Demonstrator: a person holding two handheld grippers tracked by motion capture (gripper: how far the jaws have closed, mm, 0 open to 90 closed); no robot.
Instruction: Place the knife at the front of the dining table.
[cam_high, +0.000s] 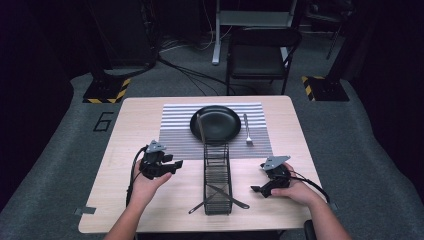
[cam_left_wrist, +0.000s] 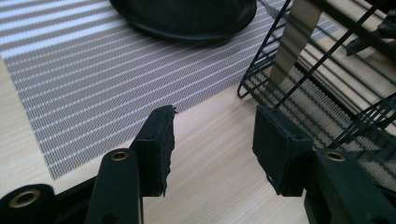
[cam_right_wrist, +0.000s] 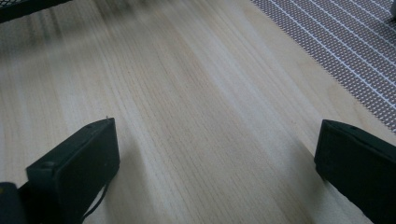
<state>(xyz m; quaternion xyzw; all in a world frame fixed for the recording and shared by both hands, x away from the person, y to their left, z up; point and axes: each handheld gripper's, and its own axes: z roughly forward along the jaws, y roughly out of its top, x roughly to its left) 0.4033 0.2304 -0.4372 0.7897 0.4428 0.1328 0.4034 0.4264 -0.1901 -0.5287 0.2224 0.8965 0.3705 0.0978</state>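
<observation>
A black wire basket (cam_high: 217, 177) stands lengthwise at the table's middle. Two dark utensils (cam_high: 220, 196) lie crossed in its near end and stick out both sides. A knife (cam_high: 200, 129) leans out of its far end beside the black plate (cam_high: 216, 123). My left gripper (cam_high: 176, 164) sits left of the basket, open and empty. In the left gripper view my left gripper (cam_left_wrist: 217, 140) faces the basket's corner (cam_left_wrist: 327, 98), the knife blade (cam_left_wrist: 289, 46) and the plate (cam_left_wrist: 187, 18). My right gripper (cam_high: 257, 190) rests right of the basket, and my right gripper (cam_right_wrist: 217, 154) is open over bare wood.
A grey striped placemat (cam_high: 175, 135) lies under the plate on the wooden table (cam_high: 125, 195), with a fork (cam_high: 247, 131) to the plate's right. A folding chair (cam_high: 260, 55) stands beyond the table's far edge.
</observation>
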